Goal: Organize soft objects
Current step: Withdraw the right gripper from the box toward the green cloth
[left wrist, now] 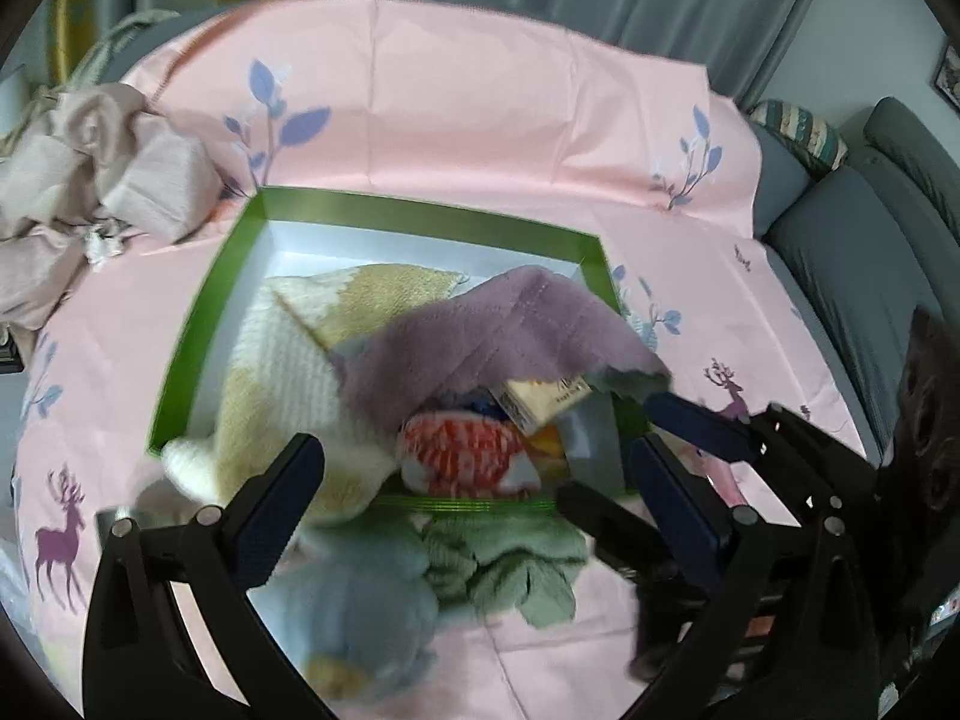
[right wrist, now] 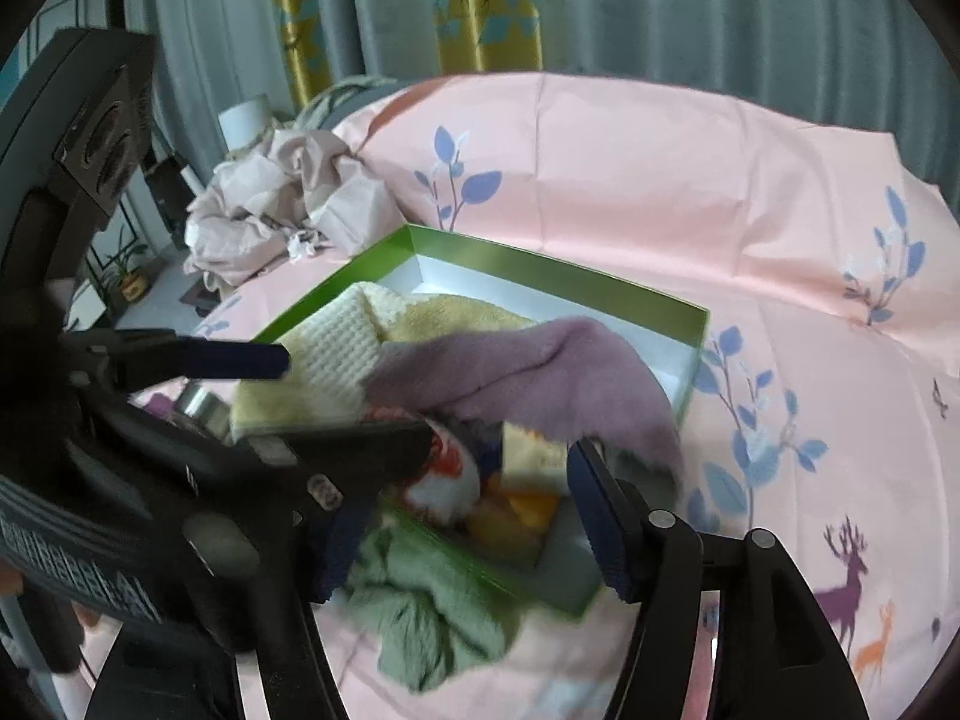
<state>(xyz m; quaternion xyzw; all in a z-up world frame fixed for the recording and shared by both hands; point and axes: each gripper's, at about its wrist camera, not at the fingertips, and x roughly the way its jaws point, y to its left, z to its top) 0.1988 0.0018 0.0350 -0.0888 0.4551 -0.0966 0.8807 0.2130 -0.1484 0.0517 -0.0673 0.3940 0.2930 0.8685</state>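
1. On the pink bedsheet (left wrist: 480, 120), the green box (left wrist: 420, 204) is being filled: purple towel (left wrist: 480, 336) draped over its right corner.
2. Left gripper (left wrist: 474, 468) and right gripper (right wrist: 462, 516) are being held released, nothing gripped.
3. Green cloth (right wrist: 432, 618) is lying outside the box's near edge.

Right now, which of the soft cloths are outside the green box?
The green cloth and the blue cloth. Both lie on the pink sheet before the box's near wall; the purple and yellow ones are inside.

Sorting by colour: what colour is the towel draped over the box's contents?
Mauve purple towel, clearest in right wrist view.
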